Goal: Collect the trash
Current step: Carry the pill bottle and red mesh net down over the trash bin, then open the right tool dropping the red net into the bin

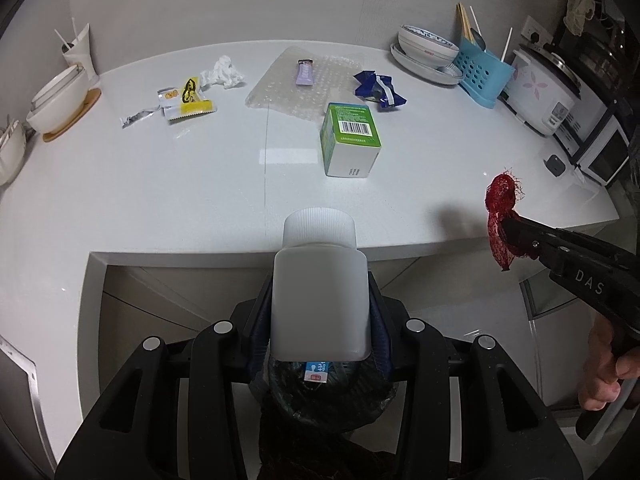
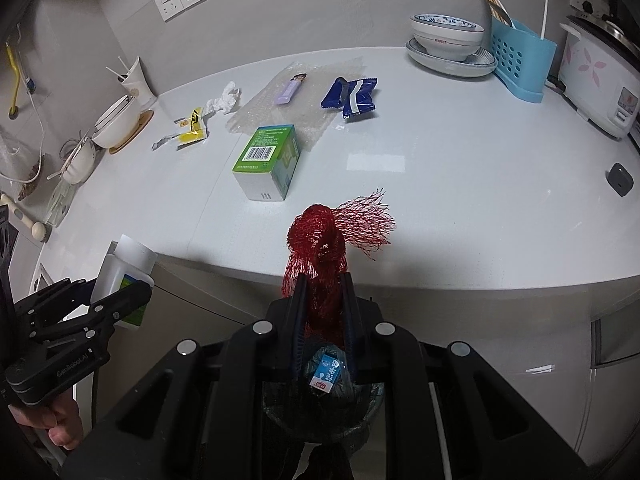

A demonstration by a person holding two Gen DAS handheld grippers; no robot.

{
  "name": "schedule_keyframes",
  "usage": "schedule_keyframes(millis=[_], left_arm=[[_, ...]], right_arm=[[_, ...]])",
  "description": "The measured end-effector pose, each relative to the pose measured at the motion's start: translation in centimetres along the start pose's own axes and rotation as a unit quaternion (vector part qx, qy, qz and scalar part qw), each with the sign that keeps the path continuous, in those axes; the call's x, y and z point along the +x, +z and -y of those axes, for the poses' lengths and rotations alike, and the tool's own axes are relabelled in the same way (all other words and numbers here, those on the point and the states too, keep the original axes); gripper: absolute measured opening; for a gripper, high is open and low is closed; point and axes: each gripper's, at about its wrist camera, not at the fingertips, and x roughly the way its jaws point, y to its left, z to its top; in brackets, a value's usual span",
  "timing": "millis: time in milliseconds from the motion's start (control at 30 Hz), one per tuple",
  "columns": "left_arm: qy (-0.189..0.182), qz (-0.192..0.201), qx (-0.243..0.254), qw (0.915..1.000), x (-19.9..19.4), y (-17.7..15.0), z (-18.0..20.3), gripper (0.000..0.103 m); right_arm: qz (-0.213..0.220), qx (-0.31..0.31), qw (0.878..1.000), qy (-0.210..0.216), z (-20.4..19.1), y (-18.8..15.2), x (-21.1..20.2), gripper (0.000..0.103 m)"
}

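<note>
My left gripper (image 1: 320,282) is shut on a white plastic bottle (image 1: 319,300) with a ribbed cap, held just off the counter's front edge. My right gripper (image 2: 324,280) is shut on a bunched red mesh net (image 2: 320,236); the left wrist view shows that net (image 1: 500,196) at the right. Below both hangs a dark bin bag (image 2: 360,408) with a small blue-and-white carton (image 2: 326,376) inside. On the white counter (image 1: 160,184) lie a green box (image 1: 350,140), a blue wrapper (image 1: 378,88), a purple wrapper (image 1: 305,72) on bubble wrap (image 1: 280,96), yellow wrappers (image 1: 188,104) and a crumpled tissue (image 1: 222,72).
Stacked bowls on a plate (image 1: 426,50), a blue utensil holder (image 1: 482,76) and a rice cooker (image 1: 548,92) stand at the back right. A white bowl on a wooden coaster (image 1: 60,100) and a cup (image 1: 82,54) sit at the left. A small dark device (image 2: 619,179) lies at the right.
</note>
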Motion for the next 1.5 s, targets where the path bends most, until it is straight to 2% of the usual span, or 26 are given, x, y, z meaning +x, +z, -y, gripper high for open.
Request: schedule_keyframes(millis=[333, 733, 1100, 1500], left_arm=[[-0.008, -0.010, 0.006, 0.9999, 0.0, -3.6, 1.6, 0.041], [-0.027, -0.043, -0.029, 0.9983, 4.0, -7.8, 0.6, 0.041], [-0.046, -0.053, -0.033, 0.9970, 6.5, -9.7, 0.6, 0.041], [-0.038, -0.056, -0.036, 0.9970, 8.0, -11.5, -0.9, 0.041]], right_arm=[[-0.013, -0.010, 1.000, 0.011, -0.1, -3.3, 0.0, 0.015], [-0.053, -0.015, 0.998, 0.016, 0.1, -7.8, 2.6, 0.015], [-0.087, -0.019, 0.996, 0.022, 0.5, -10.1, 6.3, 0.015], [-0.107, -0.050, 0.993, 0.029, -1.2, -12.0, 9.5, 0.015]])
